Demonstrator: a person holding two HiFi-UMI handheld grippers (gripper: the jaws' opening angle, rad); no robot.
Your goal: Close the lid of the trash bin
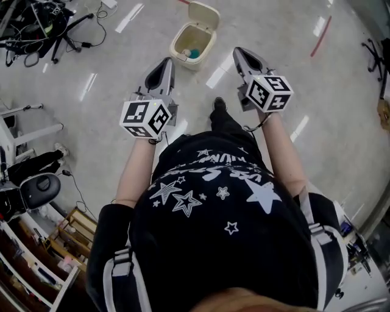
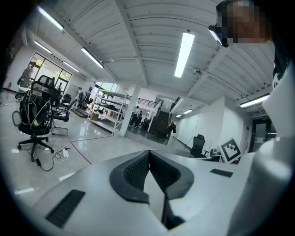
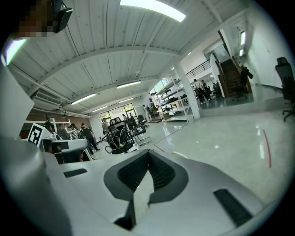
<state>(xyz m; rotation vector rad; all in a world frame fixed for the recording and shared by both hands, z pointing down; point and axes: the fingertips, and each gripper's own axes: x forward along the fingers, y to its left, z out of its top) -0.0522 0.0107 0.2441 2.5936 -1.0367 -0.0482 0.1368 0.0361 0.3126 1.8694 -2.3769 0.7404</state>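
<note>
Grey-and-white plastic, your left gripper (image 1: 164, 63) and right gripper (image 1: 239, 52) both have their jaws pressed together on nothing, held out over the glossy pale floor (image 1: 91, 140). Beyond them, between their tips, stands the small cream plastic trash bin (image 1: 177, 45). Its hinged lid (image 1: 204, 13) is upright on the far side, and something teal (image 1: 194, 53) lies inside. The bin looks light: push the lid hard or off-centre and it may skid or tip.

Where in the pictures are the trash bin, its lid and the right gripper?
trash bin (image 1: 177, 41): head view, left rim.
lid (image 1: 204, 12): head view, inner face, raised.
right gripper (image 1: 237, 51): head view, tips of its shut jaws.
</note>
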